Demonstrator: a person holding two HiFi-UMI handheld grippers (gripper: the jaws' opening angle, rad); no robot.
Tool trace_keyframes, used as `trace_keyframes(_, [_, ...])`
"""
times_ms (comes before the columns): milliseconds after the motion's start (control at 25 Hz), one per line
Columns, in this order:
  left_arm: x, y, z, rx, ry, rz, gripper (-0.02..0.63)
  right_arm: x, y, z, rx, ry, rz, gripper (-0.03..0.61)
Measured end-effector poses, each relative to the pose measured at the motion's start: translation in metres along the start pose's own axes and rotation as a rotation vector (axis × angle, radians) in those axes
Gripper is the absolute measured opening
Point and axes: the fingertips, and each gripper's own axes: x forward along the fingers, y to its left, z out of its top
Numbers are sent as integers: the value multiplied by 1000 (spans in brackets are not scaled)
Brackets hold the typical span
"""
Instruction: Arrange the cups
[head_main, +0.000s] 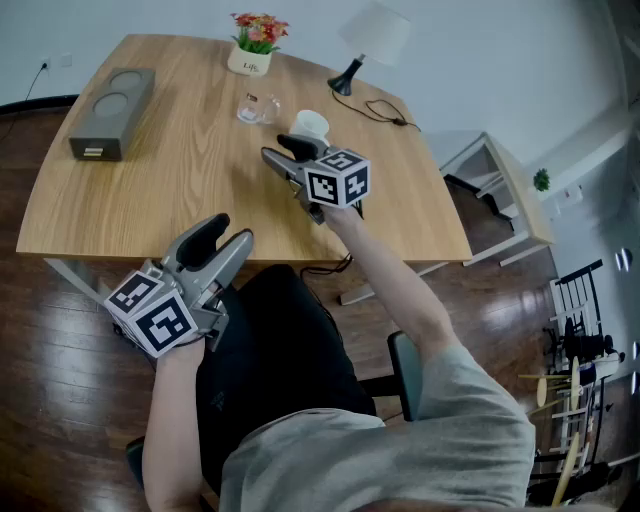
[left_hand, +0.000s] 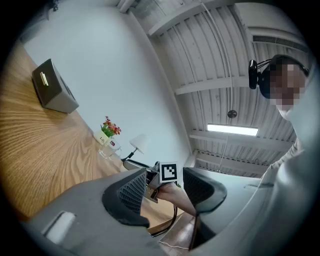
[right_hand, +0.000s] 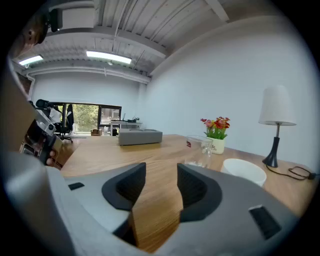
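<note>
A clear glass cup (head_main: 256, 107) and a white cup (head_main: 311, 125) stand close together on the far part of the wooden table (head_main: 180, 190). My right gripper (head_main: 286, 151) hovers over the table just in front of the white cup, open and empty. In the right gripper view the glass cup (right_hand: 201, 150) and white cup (right_hand: 243, 171) lie ahead, to the right of the open right gripper (right_hand: 161, 185). My left gripper (head_main: 229, 236) is off the table's near edge, open, holding nothing. Between the jaws of the left gripper (left_hand: 165, 192), only the right gripper's marker cube (left_hand: 169, 172) shows.
A grey box (head_main: 112, 112) sits at the table's far left. A small flower pot (head_main: 254, 45) and a white lamp (head_main: 372, 40) with its cable stand along the far edge. A dark chair (head_main: 270, 370) is under me, and a white side table (head_main: 500, 195) stands to the right.
</note>
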Motion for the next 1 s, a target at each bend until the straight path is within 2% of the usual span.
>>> trace_keyframes(120, [-5,-2,4,-5,3,-6,239,-22,-14,3,-13,-38,-98,202])
trace_keyframes(200, [-8,-1,8,-4,-2,-6,239,-44,-35,5,-62,-55,-213,202])
trace_keyframes(280, [-10,1,10,-4,-9,-4,239,-68,-67,-1,-107,-40,-337,202])
trace_keyframes(360, [-12,3,9,-7,-12,0,239,-84,-95,-17,-91,0,-402,202])
trace_keyframes(480, [-12,4,8,-8,-9,4,239,-86,-112,-43,-33,66,-363,202])
trace_keyframes(720, [-10,4,2,-4,2,10,239,-57,-113,-57,-48,122,-234,177])
trace_keyframes(800, [-10,4,2,-7,3,13,239,-54,-114,-55,-54,134,-236,153])
trace_keyframes(920, [-11,5,4,-12,-1,17,239,-57,-123,-56,-40,155,-272,75])
trace_keyframes(1000, [-12,5,5,-14,-4,17,239,-60,-123,-56,-12,146,-262,64])
